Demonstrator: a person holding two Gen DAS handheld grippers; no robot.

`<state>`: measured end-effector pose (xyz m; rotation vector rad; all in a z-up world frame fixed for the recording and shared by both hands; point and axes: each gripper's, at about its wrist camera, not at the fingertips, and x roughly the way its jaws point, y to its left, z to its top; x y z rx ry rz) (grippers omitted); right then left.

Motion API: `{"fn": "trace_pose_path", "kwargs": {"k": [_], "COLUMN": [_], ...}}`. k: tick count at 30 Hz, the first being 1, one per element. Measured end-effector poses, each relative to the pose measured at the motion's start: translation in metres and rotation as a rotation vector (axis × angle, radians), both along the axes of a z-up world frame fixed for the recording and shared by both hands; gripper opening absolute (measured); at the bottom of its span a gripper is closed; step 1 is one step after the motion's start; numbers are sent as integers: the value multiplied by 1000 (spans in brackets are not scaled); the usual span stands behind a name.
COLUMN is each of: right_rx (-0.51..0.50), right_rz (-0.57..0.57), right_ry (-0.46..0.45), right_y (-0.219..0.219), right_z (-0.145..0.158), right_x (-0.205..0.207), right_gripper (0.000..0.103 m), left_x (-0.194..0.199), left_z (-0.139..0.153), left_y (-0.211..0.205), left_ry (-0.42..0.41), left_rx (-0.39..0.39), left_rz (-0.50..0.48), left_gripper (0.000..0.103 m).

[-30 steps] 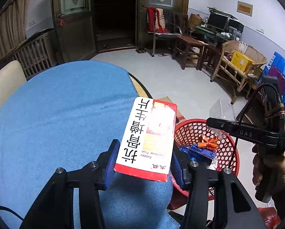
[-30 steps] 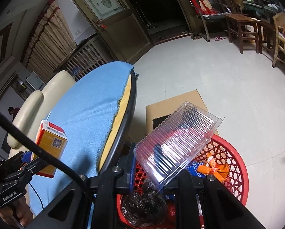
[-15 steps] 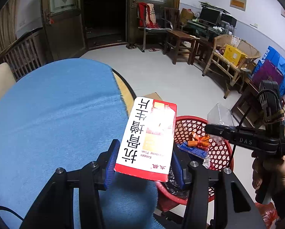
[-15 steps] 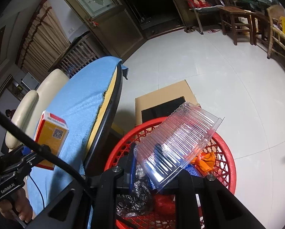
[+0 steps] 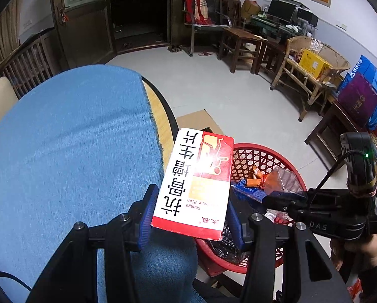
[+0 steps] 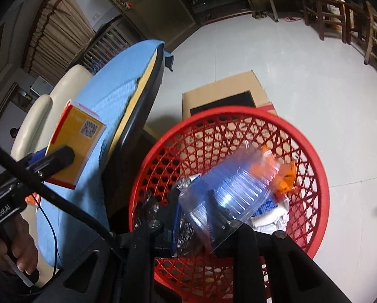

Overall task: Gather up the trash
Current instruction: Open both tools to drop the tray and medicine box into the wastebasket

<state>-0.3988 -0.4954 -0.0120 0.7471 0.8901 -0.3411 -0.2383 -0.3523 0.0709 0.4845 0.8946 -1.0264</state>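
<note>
My left gripper [image 5: 191, 202] is shut on a red-and-white medicine box [image 5: 193, 184], held above the edge of the blue-clothed round table [image 5: 75, 151], next to the red mesh basket [image 5: 264, 151]. From the right wrist view the same box [image 6: 75, 139] shows its yellow side. My right gripper [image 6: 196, 214] hangs low inside the basket [image 6: 239, 113] with a clear ribbed plastic tray [image 6: 234, 184] between its fingers. Its jaws are opening and the tray looks blurred and tilted. Orange wrappers [image 6: 287, 174] and other trash lie in the basket.
A flat cardboard box [image 6: 221, 93] lies on the floor behind the basket. A cream chair [image 6: 37, 111] stands at the table's far side. Wooden chairs and rattan furniture [image 5: 302, 75] line the far wall, with open tiled floor between.
The right gripper has sunk with the clear tray from above the basket rim down into it. The left gripper has carried the box closer to the table edge and the basket.
</note>
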Motion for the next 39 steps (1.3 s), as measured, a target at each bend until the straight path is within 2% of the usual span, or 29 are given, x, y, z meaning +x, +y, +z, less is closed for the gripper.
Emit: {"fn": "trace_pose_path", "kwargs": {"k": [6, 8, 9, 10, 14, 22, 31, 39], "right_rx": [58, 74, 74, 69, 46, -9, -73, -129], "right_rz": [-44, -64, -72, -81, -81, -160, -252, -322], "right_ry": [53, 59, 60, 50, 13, -59, -122, -169], "right_y": [-6, -8, -8, -8, -6, -10, -17, -30], "right_z": [-15, -16, -16, -13, -1, 31, 59, 85], "right_x": [-5, -9, -11, -14, -19, -48, -93, -134], "right_gripper": [25, 47, 74, 77, 77, 77, 77, 77], "left_x": [0, 0, 0, -1, -5, -12, -46, -66], "left_z": [0, 1, 1, 2, 4, 3, -12, -27], "left_y": [6, 9, 10, 10, 12, 15, -17, -34], "left_ry": [4, 5, 6, 4, 1, 11, 26, 20], "left_rx": [12, 10, 9, 9, 10, 16, 41, 75], "left_rz": [14, 17, 18, 19, 22, 27, -56, -74], "left_gripper": [52, 52, 52, 52, 52, 52, 53, 53]}}
